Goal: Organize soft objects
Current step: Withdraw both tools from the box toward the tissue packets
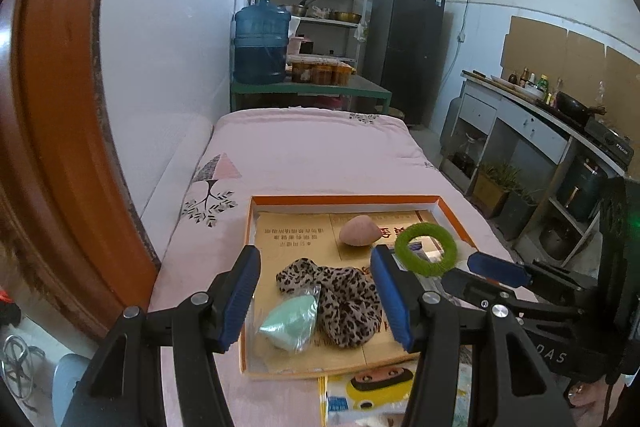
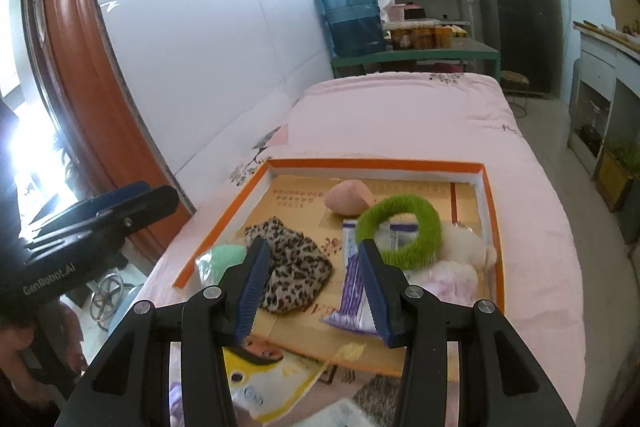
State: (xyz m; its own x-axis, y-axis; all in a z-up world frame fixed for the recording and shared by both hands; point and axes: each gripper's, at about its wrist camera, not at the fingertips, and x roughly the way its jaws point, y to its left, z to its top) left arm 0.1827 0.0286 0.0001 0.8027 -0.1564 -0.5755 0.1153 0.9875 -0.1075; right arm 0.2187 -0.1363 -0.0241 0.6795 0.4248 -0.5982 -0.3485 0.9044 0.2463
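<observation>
Scrunchie [image 1: 340,303] lies below open left tongs [image 1: 316,301].

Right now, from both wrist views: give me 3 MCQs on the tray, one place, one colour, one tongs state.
1. Where is the green ring?
A. inside the orange-rimmed tray
B. on the pink bedcover
C. on the shelf

2. What colour is the bagged sponge beside the leopard scrunchie?
A. red
B. mint green
C. black

3. How are the left tongs?
A. shut on the ring
B. shut on the scrunchie
C. open, holding nothing

Answers: 1 A, it lies within the tray walls; 2 B, pale mint in clear wrap; 3 C, the fingers stand apart above the tray.
</observation>
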